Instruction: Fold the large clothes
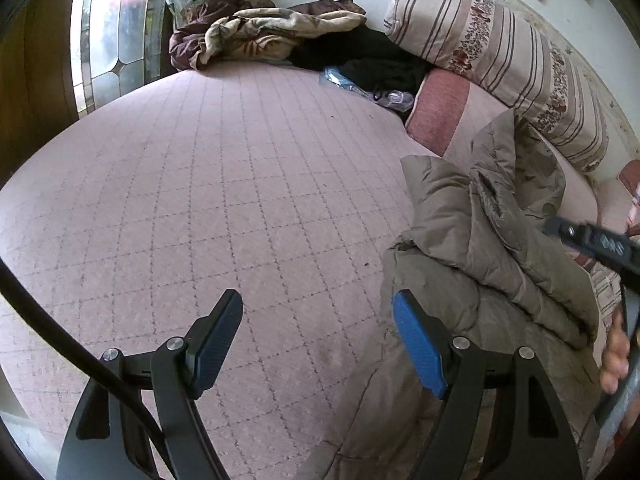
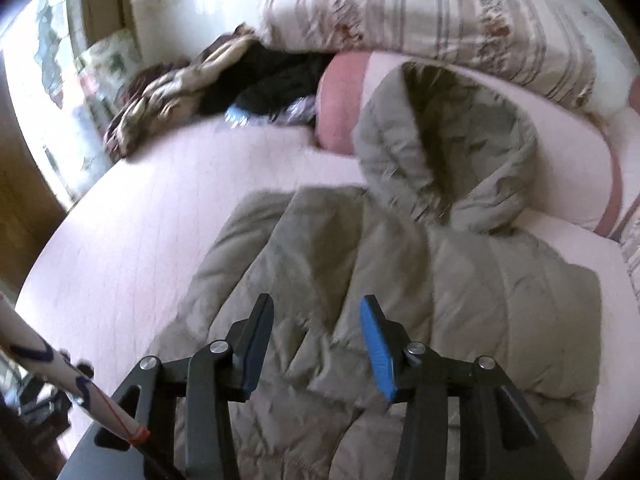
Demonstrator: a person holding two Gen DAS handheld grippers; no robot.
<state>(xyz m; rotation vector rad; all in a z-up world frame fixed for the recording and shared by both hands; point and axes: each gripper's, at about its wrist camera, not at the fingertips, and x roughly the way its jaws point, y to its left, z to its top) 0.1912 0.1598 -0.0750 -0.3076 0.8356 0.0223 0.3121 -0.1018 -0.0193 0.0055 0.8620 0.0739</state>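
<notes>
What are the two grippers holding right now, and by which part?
Nothing. The left gripper is open beside the khaki puffer jacket, and the right gripper is open above it, with no fabric between the fingers.

Bare bedspread [image 1: 200, 200] left of jacket [image 1: 500, 248]

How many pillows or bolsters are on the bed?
2 for sure: a striped floral bolster against the wall, and a pink pillow below it, beside the coat's hood. More may be hidden.
</notes>
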